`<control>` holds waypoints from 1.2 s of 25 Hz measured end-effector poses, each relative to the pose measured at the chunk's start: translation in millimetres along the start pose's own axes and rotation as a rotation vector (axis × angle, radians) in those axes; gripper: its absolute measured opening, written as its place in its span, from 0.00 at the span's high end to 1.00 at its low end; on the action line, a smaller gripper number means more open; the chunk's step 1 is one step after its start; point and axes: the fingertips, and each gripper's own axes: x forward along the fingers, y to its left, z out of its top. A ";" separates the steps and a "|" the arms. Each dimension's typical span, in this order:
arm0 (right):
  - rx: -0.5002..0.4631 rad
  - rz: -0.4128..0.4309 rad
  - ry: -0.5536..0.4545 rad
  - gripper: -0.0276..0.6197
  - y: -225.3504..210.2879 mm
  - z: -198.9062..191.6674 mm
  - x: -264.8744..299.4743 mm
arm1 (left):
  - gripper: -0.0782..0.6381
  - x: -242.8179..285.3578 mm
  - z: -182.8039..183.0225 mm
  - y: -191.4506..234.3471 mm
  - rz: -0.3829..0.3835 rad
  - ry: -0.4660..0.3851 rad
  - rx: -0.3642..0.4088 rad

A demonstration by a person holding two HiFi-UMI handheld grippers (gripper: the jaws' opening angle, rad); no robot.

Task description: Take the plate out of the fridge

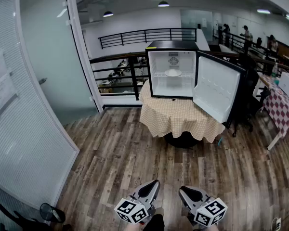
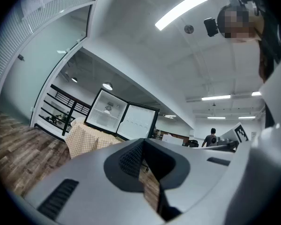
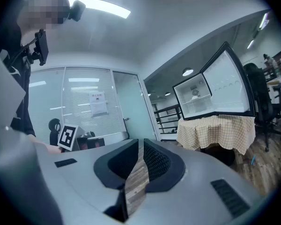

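Both claws hung low at the bottom of the head view, well short of the target: the left claw (image 1: 153, 184) and the right claw (image 1: 185, 190) sat side by side over the wooden floor (image 1: 135, 158), their marker cubes (image 1: 131, 211) close to the camera. The left claw's jaws were pressed together at the tips with nothing between them, only a sliver of floor showing behind the pads. It was the same on the right: tips met, no load, floorboards showing through the narrow slit below. Up ahead stood the fridge (image 1: 172, 71), black outside and white inside, on a counter (image 1: 178, 117) draped in a tan checked cloth. Its door (image 1: 216, 88) was swung wide open to the right. And there was the plate (image 1: 173, 73), white, resting on the wire shelf about halfway up the fridge interior, roughly centred, well apart from both claws. A frosted glass wall (image 1: 43, 57) ran down the left side, and a dark railing (image 1: 135, 35) crossed behind the fridge.
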 end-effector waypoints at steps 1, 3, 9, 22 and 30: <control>-0.002 -0.006 0.001 0.87 -6.4 1.6 6.9 | 0.88 5.4 2.5 7.7 0.004 -0.003 0.002; -0.004 -0.019 -0.001 0.87 -19.1 6.5 21.0 | 0.88 16.9 8.5 23.3 0.009 -0.006 0.007; -0.004 -0.053 -0.022 0.87 -53.9 33.8 67.6 | 0.88 59.5 34.0 64.9 -0.008 -0.006 0.017; 0.044 -0.107 -0.048 0.87 -129.8 65.3 166.1 | 0.88 145.1 59.6 153.8 -0.058 0.008 0.004; 0.084 -0.148 -0.041 0.87 -157.5 68.2 201.8 | 0.88 170.3 65.5 192.5 -0.062 0.015 -0.015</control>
